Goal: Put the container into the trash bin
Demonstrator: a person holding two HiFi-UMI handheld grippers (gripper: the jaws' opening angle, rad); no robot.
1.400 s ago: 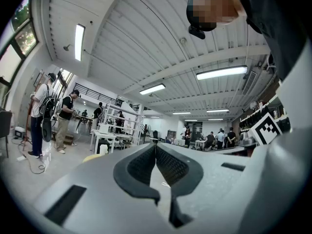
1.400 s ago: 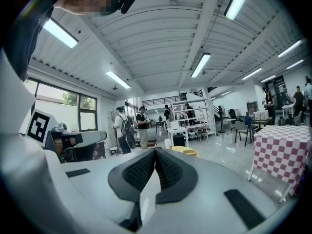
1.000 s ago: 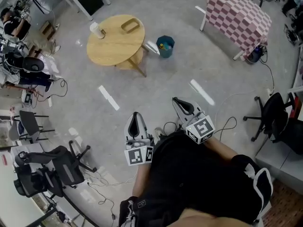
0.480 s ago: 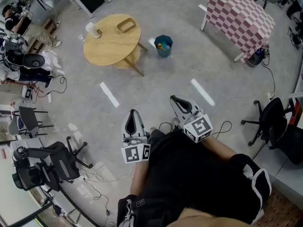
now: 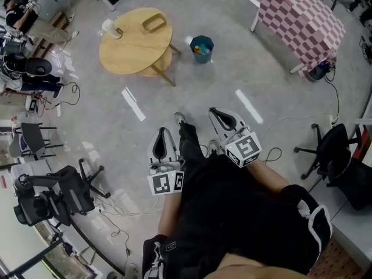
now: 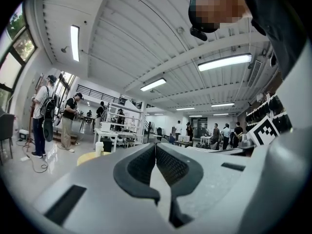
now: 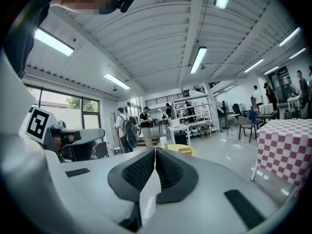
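A white container (image 5: 108,28) stands at the far left edge of a round wooden table (image 5: 135,48), beside an oval wooden tray (image 5: 152,23). A teal trash bin (image 5: 201,45) sits on the floor just right of the table, with a few items inside. Both grippers are held level in front of the person, far short of the table. My left gripper (image 5: 162,132) is shut and holds nothing, and so is my right gripper (image 5: 215,113). The left gripper view shows shut jaws (image 6: 156,146) with the container (image 6: 99,148) far off. In the right gripper view the jaws (image 7: 155,150) are also shut, the container (image 7: 164,142) distant.
A red-and-white checked table (image 5: 296,16) stands at the far right. Black office chairs sit at the right (image 5: 340,150) and lower left (image 5: 55,196). Cables trail across the floor (image 5: 276,153). White tape strips (image 5: 133,103) mark the grey floor. People stand at the far left (image 6: 45,113).
The person has stepped forward: a leg and shoe now show between the grippers. Both grippers came along with the body and stay shut.
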